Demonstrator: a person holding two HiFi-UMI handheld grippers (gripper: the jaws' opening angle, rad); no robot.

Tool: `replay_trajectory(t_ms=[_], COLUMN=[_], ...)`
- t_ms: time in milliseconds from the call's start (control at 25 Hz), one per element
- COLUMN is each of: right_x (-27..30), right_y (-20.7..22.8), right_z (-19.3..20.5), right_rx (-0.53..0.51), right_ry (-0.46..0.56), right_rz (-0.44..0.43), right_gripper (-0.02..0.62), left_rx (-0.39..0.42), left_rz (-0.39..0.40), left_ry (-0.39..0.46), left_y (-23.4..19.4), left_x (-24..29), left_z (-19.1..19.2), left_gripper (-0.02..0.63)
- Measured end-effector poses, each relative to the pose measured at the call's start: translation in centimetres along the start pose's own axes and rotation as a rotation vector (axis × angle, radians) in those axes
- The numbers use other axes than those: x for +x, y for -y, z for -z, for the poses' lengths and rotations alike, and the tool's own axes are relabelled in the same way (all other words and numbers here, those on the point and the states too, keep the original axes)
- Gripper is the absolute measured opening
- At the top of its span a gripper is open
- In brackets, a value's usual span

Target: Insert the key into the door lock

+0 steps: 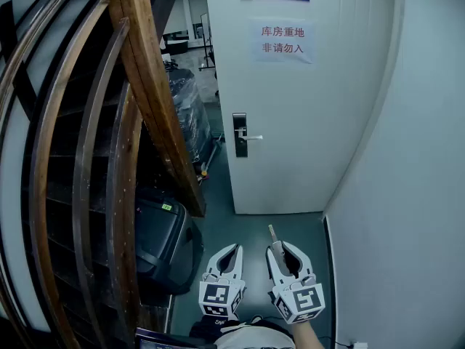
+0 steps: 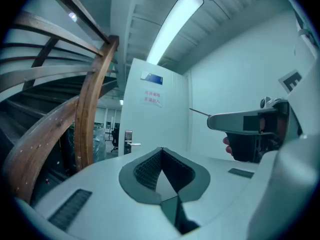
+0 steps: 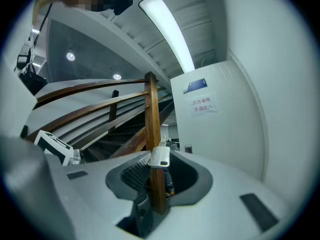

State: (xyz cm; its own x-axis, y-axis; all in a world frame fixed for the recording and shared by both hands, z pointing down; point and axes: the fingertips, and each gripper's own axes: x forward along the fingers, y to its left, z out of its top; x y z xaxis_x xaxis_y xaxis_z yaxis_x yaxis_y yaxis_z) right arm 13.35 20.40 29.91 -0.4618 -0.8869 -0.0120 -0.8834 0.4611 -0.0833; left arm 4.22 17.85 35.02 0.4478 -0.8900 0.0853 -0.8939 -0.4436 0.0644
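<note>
Both level, abreast: left gripper (image 1: pixel 235 249), right gripper (image 1: pixel 279 246) with key (image 1: pixel 272 233).

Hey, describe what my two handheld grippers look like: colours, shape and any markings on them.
The two look alike. The left gripper and the right gripper have smooth white shells with two curved jaws that taper toward the tips. The jaws are lined with dark grey pads that have a fine mesh texture. At the rear, each carries a white marker cube printed with black square patterns.
</note>
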Motion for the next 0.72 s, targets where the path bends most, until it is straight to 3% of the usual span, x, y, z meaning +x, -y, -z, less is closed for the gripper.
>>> replay_trajectory(t_ms=[400, 720], right_x=[-0.3, 1.3], right_y=[0.8, 1.8], right_z=[0.6, 2.5], right_rx=[-0.009, 0.055], right_ry=[-0.013, -0.020], right_rz=[-0.024, -0.058], right_gripper=[0.121, 0.121], left_rx=[-0.006, -0.020], left_rz=[-0.010, -0.035], left_ry=[-0.008, -0.036], left_y=[1.3, 0.6], left_x=[0.7, 1.7], left_z=[0.6, 2.3], left_gripper=[0.005, 0.005])
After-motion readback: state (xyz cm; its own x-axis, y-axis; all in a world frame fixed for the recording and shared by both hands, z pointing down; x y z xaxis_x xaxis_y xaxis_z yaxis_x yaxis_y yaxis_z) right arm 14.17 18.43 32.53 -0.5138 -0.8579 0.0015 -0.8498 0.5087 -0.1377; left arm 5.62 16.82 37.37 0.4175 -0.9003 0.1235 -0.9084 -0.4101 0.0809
